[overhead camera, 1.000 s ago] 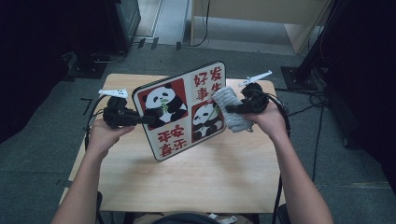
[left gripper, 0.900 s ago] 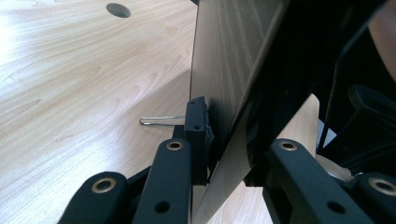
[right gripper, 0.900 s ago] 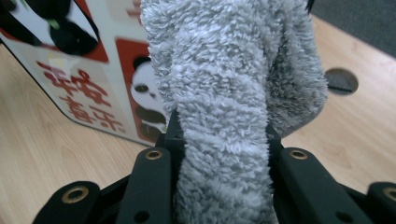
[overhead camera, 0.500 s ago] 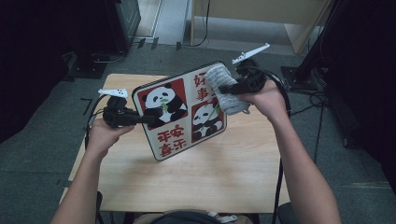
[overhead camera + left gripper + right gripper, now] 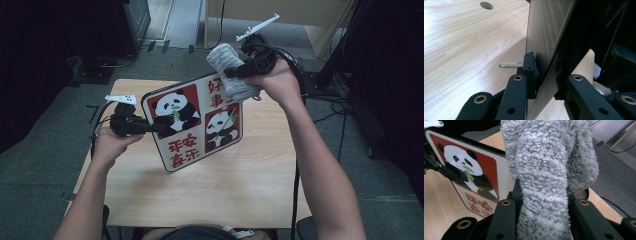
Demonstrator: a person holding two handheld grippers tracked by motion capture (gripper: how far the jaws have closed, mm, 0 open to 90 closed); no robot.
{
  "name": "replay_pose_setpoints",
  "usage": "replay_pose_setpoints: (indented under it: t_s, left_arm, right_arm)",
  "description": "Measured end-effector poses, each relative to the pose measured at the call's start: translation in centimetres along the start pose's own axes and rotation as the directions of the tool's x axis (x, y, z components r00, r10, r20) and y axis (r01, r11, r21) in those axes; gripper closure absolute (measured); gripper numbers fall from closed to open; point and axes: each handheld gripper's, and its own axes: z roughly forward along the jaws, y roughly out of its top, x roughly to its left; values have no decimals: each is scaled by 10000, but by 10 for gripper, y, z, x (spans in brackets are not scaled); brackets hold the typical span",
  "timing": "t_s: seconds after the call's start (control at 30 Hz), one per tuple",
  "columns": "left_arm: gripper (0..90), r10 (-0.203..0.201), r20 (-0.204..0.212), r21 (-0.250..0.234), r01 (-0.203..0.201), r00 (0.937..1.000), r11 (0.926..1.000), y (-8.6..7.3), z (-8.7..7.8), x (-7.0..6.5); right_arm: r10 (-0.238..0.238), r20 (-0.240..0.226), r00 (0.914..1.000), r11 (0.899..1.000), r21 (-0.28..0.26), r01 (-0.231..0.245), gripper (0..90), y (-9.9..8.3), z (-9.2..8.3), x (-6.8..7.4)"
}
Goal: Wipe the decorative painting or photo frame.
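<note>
Above the wooden tabletop [image 5: 200,200], the left gripper [image 5: 159,127] pinches the panda board [image 5: 197,122] while the right gripper [image 5: 231,74] pinches a grey fluffy cloth [image 5: 230,67] at its top corner, wiping barely begun.

occluded: panda board [image 5: 192,125] top corner behind grey cloth [image 5: 231,70] | board print too small to read
</note>
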Motion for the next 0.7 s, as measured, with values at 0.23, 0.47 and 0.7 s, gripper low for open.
replay_pose_setpoints:
  t_s: [0.23, 0.47, 0.7]
  left_arm:
    - [778, -7, 50, -5, 7, 10000, 10000, 0, -1, 2]
    - [779, 6, 42, 3, -6, 10000, 10000, 0, -1, 2]
    - [779, 30, 62, 21, -30, 10000, 10000, 0, -1, 2]
  right_arm:
    - [-187, -49, 9998, 9984, 528, 190, 677, -6, 23, 2]
    - [-18, -286, 9996, 9979, 643, 37, 678, -16, 31, 0]
    - [-26, -534, 9986, 9965, 837, 71, 680, -23, 40, 4]
